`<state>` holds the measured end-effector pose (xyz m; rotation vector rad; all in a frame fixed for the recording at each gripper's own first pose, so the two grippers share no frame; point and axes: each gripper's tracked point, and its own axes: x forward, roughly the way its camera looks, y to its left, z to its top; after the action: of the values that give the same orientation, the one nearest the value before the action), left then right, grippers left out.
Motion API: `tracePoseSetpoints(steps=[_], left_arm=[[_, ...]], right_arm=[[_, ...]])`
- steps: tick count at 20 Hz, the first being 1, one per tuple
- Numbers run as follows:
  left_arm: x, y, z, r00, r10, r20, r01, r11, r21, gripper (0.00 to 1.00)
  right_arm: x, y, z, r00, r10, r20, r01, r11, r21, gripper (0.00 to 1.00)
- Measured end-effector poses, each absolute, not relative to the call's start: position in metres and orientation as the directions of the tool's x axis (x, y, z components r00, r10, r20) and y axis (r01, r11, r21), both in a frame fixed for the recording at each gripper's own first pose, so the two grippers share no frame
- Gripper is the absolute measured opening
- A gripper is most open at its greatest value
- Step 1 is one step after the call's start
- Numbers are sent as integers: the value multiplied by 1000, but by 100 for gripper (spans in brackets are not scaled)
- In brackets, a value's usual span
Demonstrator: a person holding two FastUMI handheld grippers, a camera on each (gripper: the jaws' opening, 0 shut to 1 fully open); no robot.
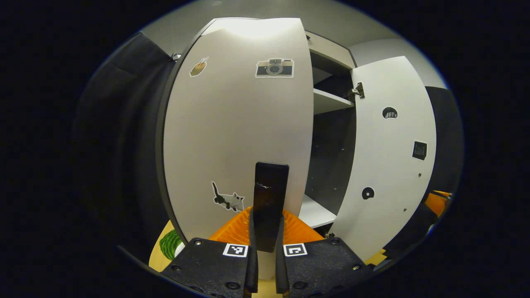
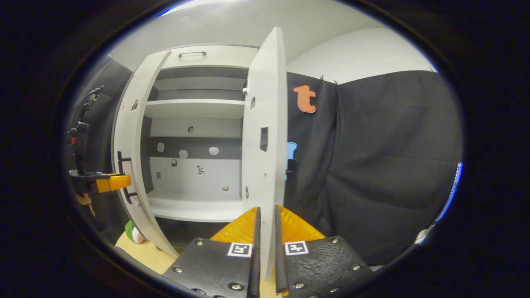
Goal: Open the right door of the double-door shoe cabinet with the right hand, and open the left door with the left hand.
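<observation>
The white shoe cabinet [image 2: 194,108] stands with both doors swung out. In the left gripper view the left door [image 1: 232,124], with camera and cat stickers, fills the middle; its black upright handle [image 1: 271,186] sits between my left gripper's [image 1: 267,213] fingers, which are shut on it. The right door [image 1: 389,157] stands wide open beyond. In the right gripper view the right door [image 2: 265,124] is seen edge-on, and my right gripper [image 2: 267,209] is shut on its lower edge. The left door [image 2: 132,136] stands ajar at left, with the left gripper [image 2: 118,182] at its handle.
Inside the cabinet are white shelves [image 2: 194,209] and a dark back wall with small stickers. A drawer front with a handle [image 2: 192,54] tops the cabinet. A yellow mat with a watermelon picture [image 1: 169,244] lies on the floor by the left door. Black cloth [image 2: 385,165] hangs at right.
</observation>
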<state>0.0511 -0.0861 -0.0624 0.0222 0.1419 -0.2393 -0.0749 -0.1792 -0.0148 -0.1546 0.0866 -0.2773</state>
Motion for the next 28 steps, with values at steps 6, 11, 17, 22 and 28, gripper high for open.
tracePoseSetpoints(steps=[6,11,17,22,28], left_arm=[[30,-68,-60,962,-229,-147,230,973,-10,17],[13,-52,-59,966,-209,-154,212,977,0,17],[-6,-25,-55,975,-155,-158,159,987,10,16],[-22,6,-52,984,-70,-164,81,995,60,11],[-33,37,-48,985,-23,-172,33,998,58,4]], right_arm=[[-52,-148,-24,977,-194,-86,179,971,-158,15],[-40,-122,-34,987,-125,-105,107,981,-159,15],[-31,-98,-46,989,-68,-134,47,986,-157,15],[-27,-86,-56,988,-37,-151,16,990,-139,15],[-20,-69,-65,986,9,-168,-30,992,-123,15]])
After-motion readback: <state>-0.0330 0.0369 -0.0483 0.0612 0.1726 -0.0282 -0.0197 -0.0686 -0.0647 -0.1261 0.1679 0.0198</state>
